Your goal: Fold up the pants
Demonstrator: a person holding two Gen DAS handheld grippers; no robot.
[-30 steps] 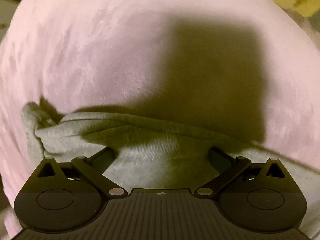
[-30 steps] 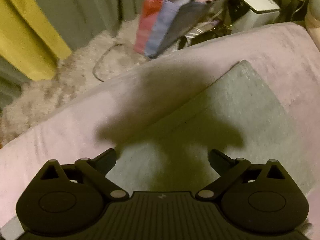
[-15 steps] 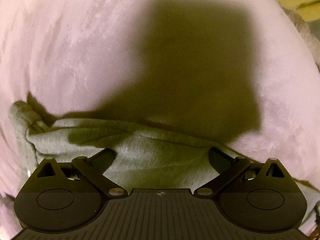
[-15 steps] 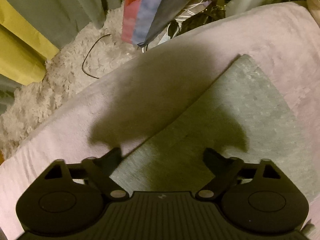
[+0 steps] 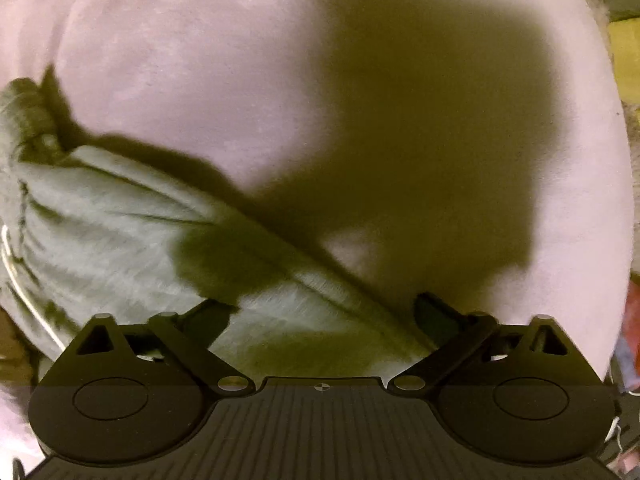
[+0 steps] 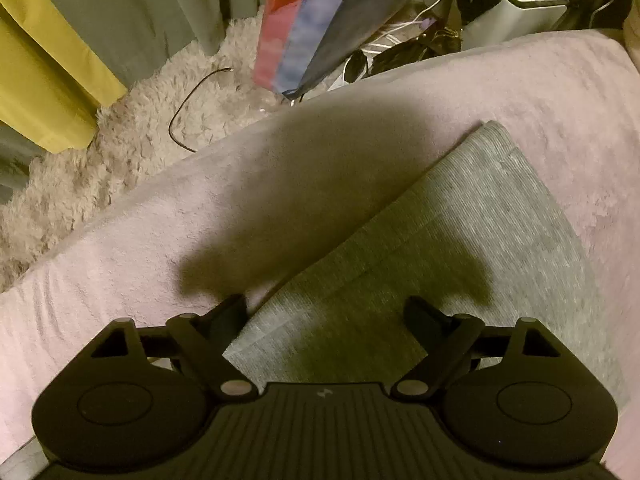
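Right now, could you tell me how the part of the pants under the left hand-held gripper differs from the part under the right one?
Under the left hand-held gripper the grey pants are bunched and creased, with a ridge running across. Under the right hand-held gripper the pants lie flat and smooth, ending in a neat corner. Both parts rest on the pink blanket, and both grippers are open above them.

A home: shaggy rug (image 6: 132,140); curtains (image 6: 132,20); pink blanket (image 6: 520,92).
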